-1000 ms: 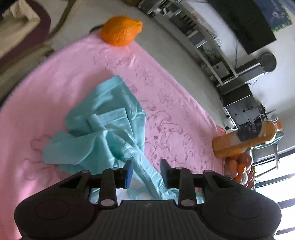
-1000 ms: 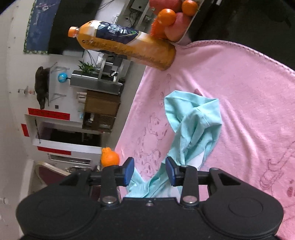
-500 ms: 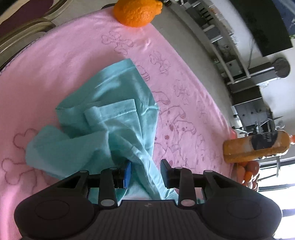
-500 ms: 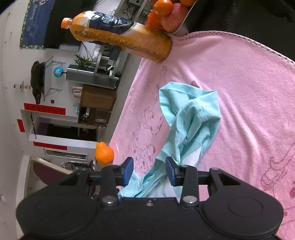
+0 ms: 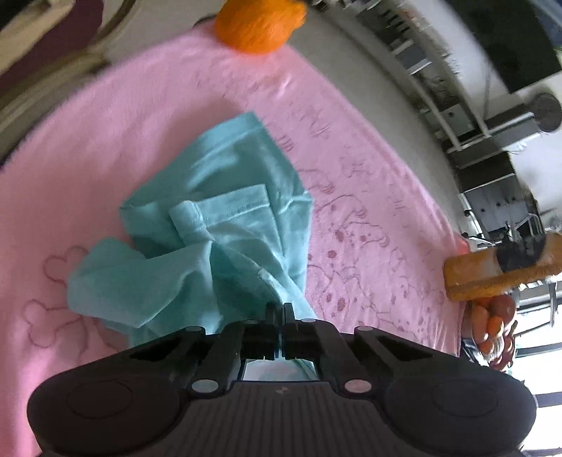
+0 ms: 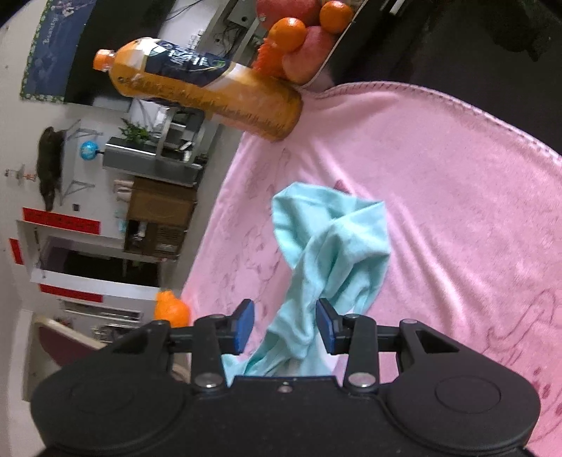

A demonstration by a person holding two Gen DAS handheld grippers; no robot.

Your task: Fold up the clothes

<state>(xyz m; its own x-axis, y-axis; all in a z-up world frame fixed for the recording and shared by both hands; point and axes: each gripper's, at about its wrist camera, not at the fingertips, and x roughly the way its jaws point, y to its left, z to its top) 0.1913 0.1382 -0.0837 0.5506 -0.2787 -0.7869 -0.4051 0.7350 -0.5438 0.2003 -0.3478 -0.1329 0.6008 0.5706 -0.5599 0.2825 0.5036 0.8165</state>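
The left gripper had just clamped shut, its jaws brought together on a bunched fold of the teal garment. The cloth rose in a gathered ridge straight into the closed jaws, and a pale strip of it showed below them, inside the gripper's frame. The rest of the garment lay crumpled on the pink blanket, which covered the desk: a hemmed edge ran across the middle of the heap, a flat panel reached toward the far side, and a loose flap spread to the left.

The right gripper stood partly open, its blue pads well apart. A twisted length of the same garment passed up between them from under the gripper body, nearer the right pad than the left. Whether that pad touched the cloth could not be told; the left one was clear of it. Beyond the jaws the garment widened into a folded, rumpled mass lying on the blanket.

An orange fruit sat at the blanket's far edge in the left wrist view. An orange drink bottle lay on its side at the blanket's far left corner in the right wrist view, with a bowl of fruit just behind it.
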